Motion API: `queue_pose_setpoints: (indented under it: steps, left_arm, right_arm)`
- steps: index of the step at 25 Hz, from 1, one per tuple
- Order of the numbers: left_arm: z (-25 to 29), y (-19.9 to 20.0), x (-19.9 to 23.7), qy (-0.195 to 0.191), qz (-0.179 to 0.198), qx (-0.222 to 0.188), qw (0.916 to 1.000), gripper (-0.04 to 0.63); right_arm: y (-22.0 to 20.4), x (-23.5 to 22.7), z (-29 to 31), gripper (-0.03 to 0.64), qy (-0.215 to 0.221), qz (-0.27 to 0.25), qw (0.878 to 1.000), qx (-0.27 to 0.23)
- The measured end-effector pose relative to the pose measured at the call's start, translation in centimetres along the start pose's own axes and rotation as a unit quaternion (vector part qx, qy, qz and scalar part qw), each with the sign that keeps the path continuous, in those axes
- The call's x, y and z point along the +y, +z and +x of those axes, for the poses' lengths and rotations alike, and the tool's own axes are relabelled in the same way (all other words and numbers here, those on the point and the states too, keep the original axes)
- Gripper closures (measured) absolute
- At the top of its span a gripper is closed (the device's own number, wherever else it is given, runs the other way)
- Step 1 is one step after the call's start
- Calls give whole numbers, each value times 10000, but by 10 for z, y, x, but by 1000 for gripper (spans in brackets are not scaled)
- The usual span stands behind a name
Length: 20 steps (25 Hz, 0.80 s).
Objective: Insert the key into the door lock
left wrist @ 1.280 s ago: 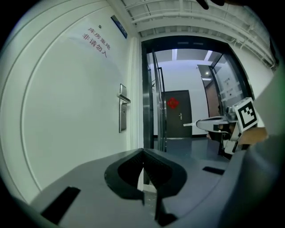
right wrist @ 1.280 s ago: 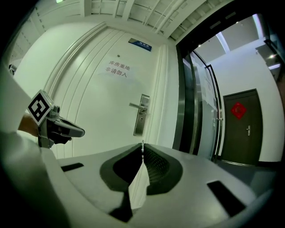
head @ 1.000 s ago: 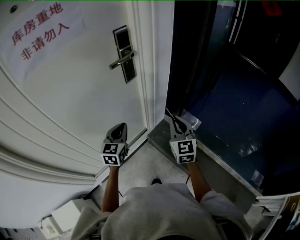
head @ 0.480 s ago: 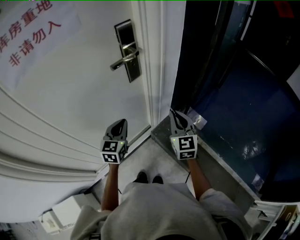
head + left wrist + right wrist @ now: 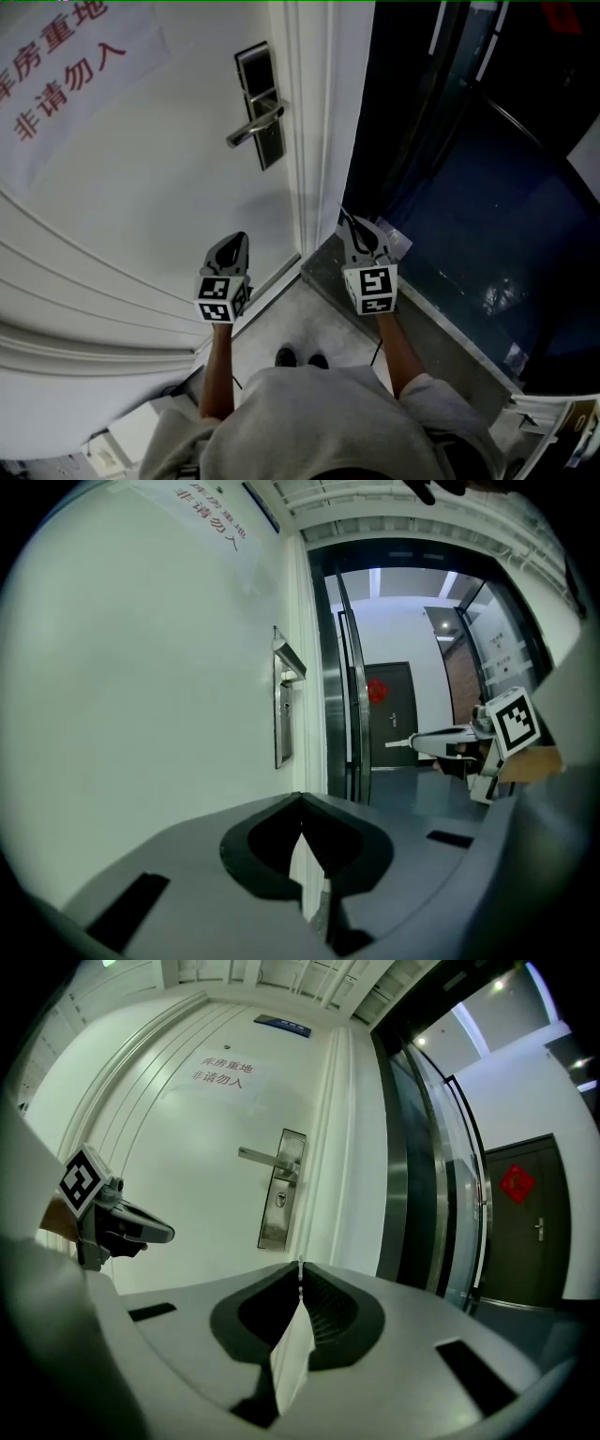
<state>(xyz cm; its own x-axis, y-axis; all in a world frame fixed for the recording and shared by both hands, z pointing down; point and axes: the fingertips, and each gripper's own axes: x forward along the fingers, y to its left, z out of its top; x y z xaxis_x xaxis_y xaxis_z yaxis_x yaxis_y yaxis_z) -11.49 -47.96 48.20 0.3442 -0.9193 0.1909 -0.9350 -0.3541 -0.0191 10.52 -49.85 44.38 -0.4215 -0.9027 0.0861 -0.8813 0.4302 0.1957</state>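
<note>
Key (image 5: 300, 1277) perhaps in right tongs (image 5: 352, 232), lock (image 5: 280, 1202) well apart

Red-lettered notice (image 5: 66, 70), far dark door (image 5: 520, 1222)

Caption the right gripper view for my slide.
Right gripper shut on key, facing the lock on the white door.

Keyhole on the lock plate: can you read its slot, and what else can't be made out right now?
1. Keyhole: right gripper view shows only a small round spot on the lock plate; slot direction too small. Left gripper view sees the plate edge-on.
2. Thin sliver past the shut right gripper tips: too small to confirm as the key.
3. Door sign: cut off by the head view's left edge.
</note>
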Motion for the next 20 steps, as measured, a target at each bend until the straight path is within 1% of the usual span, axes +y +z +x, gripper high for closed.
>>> queue_pose_setpoints:
  steps: [4, 7, 14, 20]
  left_arm:
    - [2, 3, 7, -5, 2, -28, 10000, 578]
    - [-1, 2, 16, 77, -8, -6, 10000, 578]
    - [-24, 0, 48, 487, -74, -2, 9988, 578]
    - [-44, -6, 72, 826, -152, 28, 9965, 578]
  right_arm:
    - [10, -3, 12, 588, -5, -167, 9998, -77]
    - [23, -2, 27, 588, 55, -311, 9993, -190]
    - [47, 9, 65, 588, 317, -490, 9974, -430]
    - [60, 29, 92, 588, 586, -601, 9950, -550]
